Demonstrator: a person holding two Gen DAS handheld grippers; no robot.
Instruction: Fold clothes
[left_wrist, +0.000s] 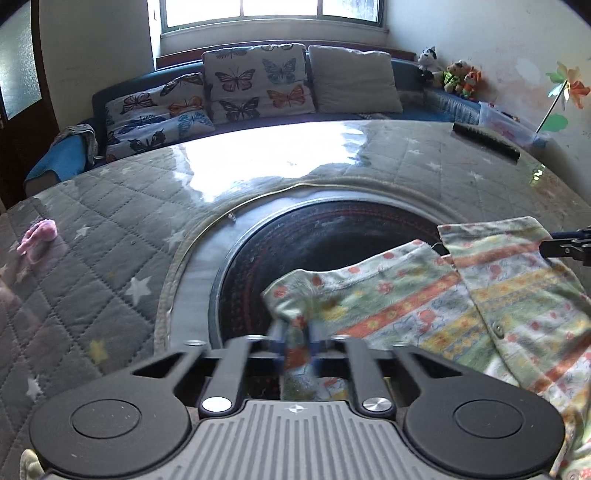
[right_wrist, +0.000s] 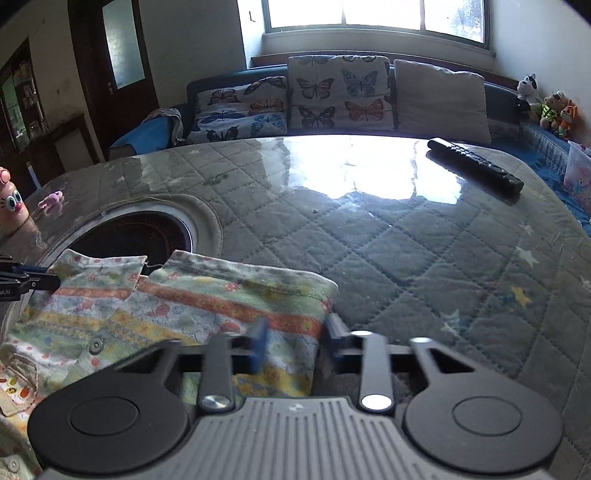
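left gripper (left_wrist: 297, 345) pinching the patterned shirt's (left_wrist: 424, 295) sleeve on the quilted table (left_wrist: 110, 258), right gripper (right_wrist: 295, 341) spread wide over its other edge, so could easily drag the whole thing crooked.

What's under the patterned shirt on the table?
The shirt lies on a quilted grey table cover and partly over the dark round burner. How far the burner runs beneath the cloth is hidden.
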